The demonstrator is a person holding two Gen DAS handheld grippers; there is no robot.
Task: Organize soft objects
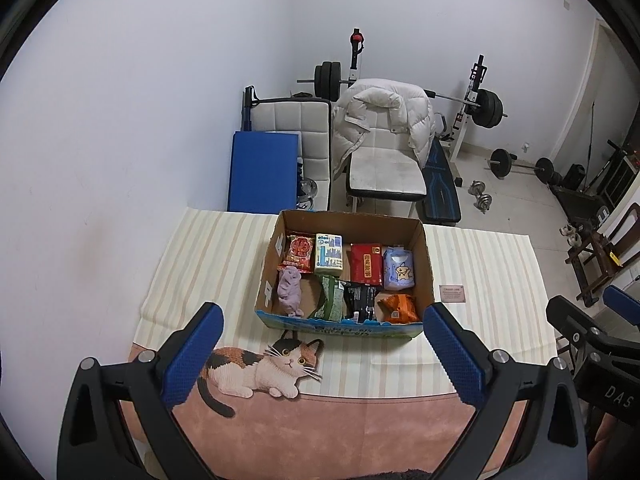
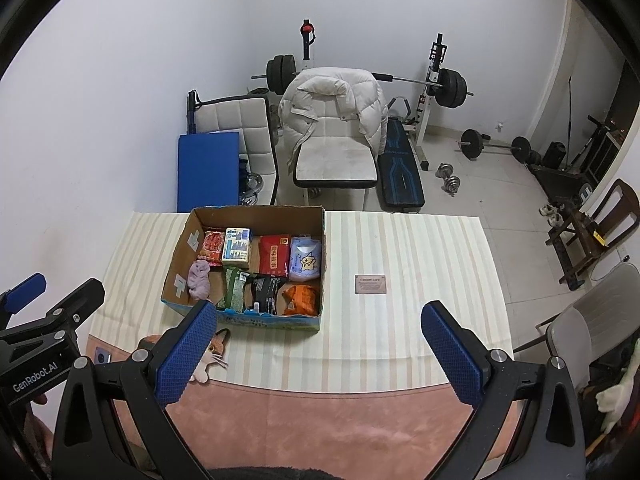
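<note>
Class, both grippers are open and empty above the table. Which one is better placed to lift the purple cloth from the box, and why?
Probably the left gripper. The purple cloth lies at the box's left end, nearer its fingers; the right gripper sits further right.

Even, cool indoor light, moderately bright; source not visible. Shadows soft and faint. White wall (image 1: 140, 100) shows no glare. Strong fisheye bowing, worst from 9 to 3 o'clock along the rim; black vignette at all corners. Centre sharp, edges slightly soft.
</note>
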